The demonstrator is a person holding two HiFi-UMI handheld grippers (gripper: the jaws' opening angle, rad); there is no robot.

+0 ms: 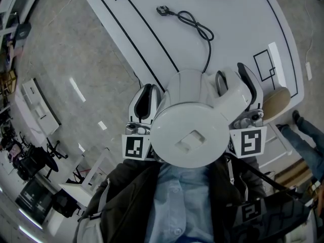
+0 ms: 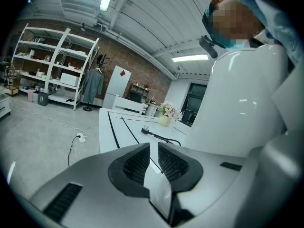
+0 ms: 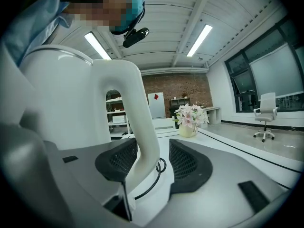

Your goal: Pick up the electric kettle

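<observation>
The white electric kettle point(image 1: 190, 135) hangs in the air close under my head, lid up, above the white table point(image 1: 228, 14). My right gripper point(image 1: 233, 82) is shut on its curved handle point(image 3: 140, 127), which runs down between the jaws of the right gripper point(image 3: 154, 163). My left gripper point(image 1: 148, 101) is at the kettle's opposite side. The jaws of the left gripper point(image 2: 153, 160) are nearly together, pinching a thin white lip of the kettle, whose body point(image 2: 242, 103) fills the right of that view. The kettle hides the table under it.
A black power cord point(image 1: 195, 24) with its plug point(image 1: 162, 10) lies on the table and runs under the kettle. A vase of flowers point(image 3: 188, 122) stands farther along. A round stool point(image 1: 276, 103) and another person's legs point(image 1: 304, 140) are at the right.
</observation>
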